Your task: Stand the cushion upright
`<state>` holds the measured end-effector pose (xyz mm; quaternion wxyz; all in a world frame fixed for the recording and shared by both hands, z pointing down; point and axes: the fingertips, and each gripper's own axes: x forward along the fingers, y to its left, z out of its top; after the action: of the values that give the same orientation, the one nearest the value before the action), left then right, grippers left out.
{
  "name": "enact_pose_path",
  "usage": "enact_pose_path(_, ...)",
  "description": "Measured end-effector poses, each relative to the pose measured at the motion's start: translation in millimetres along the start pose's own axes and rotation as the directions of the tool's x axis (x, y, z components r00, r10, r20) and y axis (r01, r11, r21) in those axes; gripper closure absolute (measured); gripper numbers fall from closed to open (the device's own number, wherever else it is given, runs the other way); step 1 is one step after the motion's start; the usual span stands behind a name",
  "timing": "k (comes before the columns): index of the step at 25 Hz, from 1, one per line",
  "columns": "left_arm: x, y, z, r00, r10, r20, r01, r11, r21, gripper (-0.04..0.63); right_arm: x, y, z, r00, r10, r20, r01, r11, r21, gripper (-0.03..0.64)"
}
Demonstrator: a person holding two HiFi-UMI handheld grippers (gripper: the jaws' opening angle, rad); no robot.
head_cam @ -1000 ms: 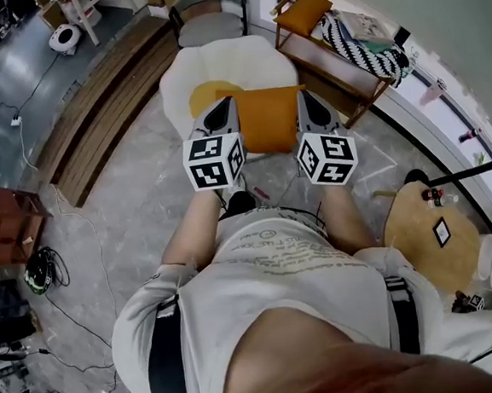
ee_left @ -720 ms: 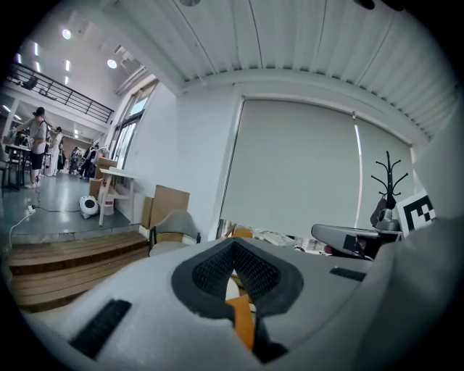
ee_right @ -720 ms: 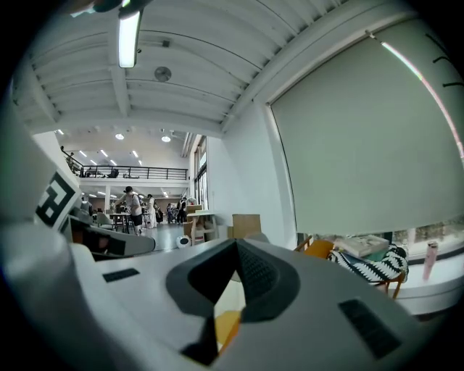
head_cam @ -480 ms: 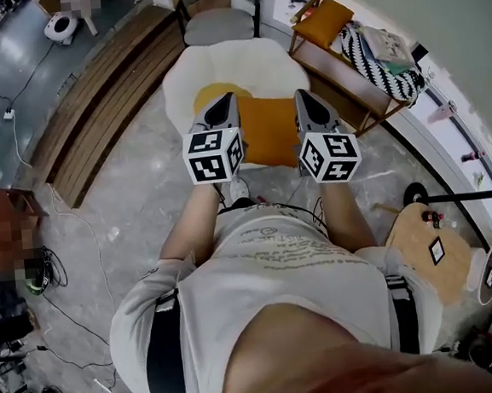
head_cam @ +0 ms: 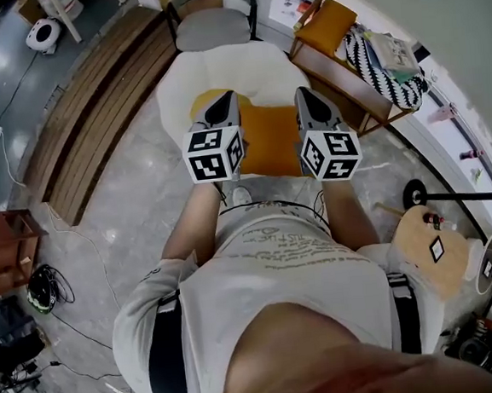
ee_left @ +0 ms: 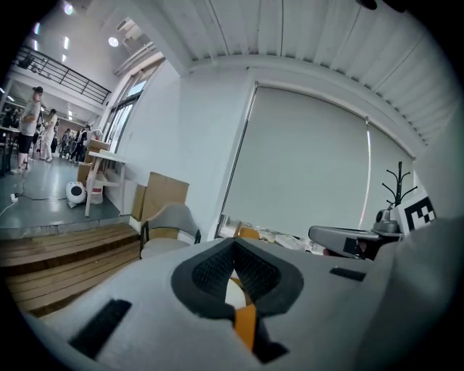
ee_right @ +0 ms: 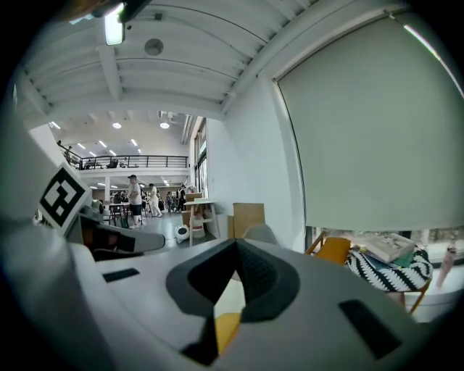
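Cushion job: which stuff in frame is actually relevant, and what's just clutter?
Job:
- orange cushion
- white chair under it
- left gripper, shut, empty
- right gripper, shut, empty

Lying about:
- grey chair
- second orange cushion on the wooden rack
- striped blanket
- round wooden table
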<state>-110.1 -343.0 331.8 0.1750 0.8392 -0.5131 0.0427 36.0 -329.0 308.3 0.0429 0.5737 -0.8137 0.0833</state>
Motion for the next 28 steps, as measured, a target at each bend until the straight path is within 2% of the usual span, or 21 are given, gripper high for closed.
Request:
enact_pose_path(6,29,19,-1,0.999,-0.032,-0.033,0.031,0.999,-0.016,0.575,29,-8,-8,0.999,-0.026,-0.028,0.027,0.999,0.042,0.589)
enact_pose_path(13,47,18,-11,0.996,-0.054,-0.067,0.054,0.999,-0.001,0.575,40,-25,-19,0.998,-0.035,-0.057,0.039,0.997,0.063,0.589)
enact_pose_path(20,66,25,-16,0.996,-0.007,-0.093,0.006,1.000,-0.008,0.575,55,-42,-34,0.994,-0.007,-0.107,0.010,1.000,0.026,0.589)
enact_pose_path(24,87,32,-15,0.994,0.035,-0.102,-0.037,0.999,-0.015,0.574,73,-65,-30,0.996,-0.035,-0.084,0.033,0.999,-0.024,0.589)
enact_pose_path(28,107,35,-26,0.987,0.076,-0.143,-0.079,0.997,-0.018,0.574,84,-83,-39,0.994,-0.007,-0.111,0.004,1.000,-0.030,0.589)
